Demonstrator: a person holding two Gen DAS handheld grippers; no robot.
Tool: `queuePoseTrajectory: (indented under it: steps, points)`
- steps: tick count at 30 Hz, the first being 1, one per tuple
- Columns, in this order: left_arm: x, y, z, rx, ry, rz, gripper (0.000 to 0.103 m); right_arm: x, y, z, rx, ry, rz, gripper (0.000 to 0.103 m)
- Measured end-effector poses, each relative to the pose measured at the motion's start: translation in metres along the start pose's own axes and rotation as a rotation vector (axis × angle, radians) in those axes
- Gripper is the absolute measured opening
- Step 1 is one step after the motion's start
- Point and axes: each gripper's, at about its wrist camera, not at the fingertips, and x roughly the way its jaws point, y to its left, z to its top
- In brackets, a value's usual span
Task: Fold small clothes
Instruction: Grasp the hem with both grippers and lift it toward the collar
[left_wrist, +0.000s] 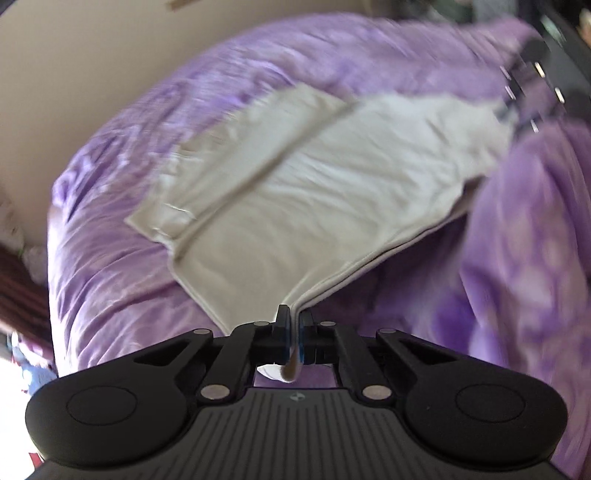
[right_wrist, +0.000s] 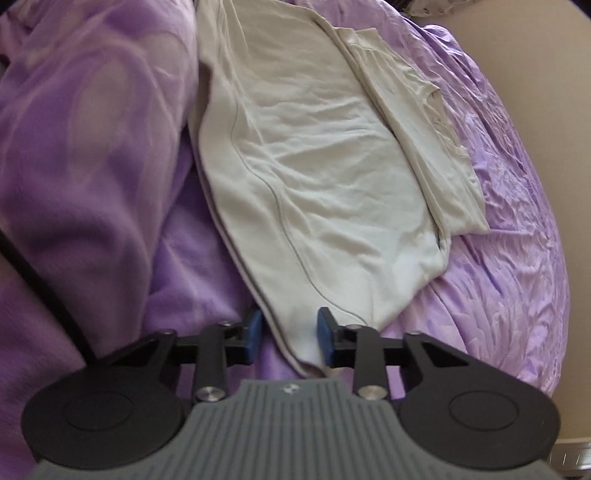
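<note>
Beige cotton shirt (right_wrist: 314, 155) lies on the purple bedspread (right_wrist: 498, 258), one side already folded over. The left hand-held gripper (left_wrist: 291, 332) is closed on a corner of the shirt. The right hand-held gripper (right_wrist: 290, 339) stands open, the shirt's edge between its blue pads (right_wrist: 253, 332).

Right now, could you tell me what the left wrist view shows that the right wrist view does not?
Only the left wrist view shows the left gripper shut on a corner of the beige shirt, lifting that edge off the bed, with the right gripper blurred at the shirt's far end. Only the right wrist view shows the right gripper close up, its blue pads apart on either side of a shirt corner, and a black cable at the left. Both show the shirt lying on the purple bedding.
</note>
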Motion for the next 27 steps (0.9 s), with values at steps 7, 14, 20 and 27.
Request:
queuePoseTrajectory:
  steps: [7,14,20,27]
  points:
    - [-0.006,0.008,0.007,-0.058,-0.039,0.065,0.004,0.000,-0.004,-0.010,0.009,-0.002,-0.065,0.000]
    - [-0.022,0.016,0.015,-0.101,-0.091,0.147,0.003,-0.035,-0.021,-0.003,0.152,-0.150,-0.212,0.000]
    - [-0.062,0.019,0.032,-0.091,-0.232,0.242,0.003,-0.079,-0.034,0.002,0.219,-0.283,-0.361,0.000]
    - [-0.108,0.011,0.033,-0.054,-0.334,0.320,0.003,-0.124,-0.027,0.004,0.210,-0.375,-0.459,0.000]
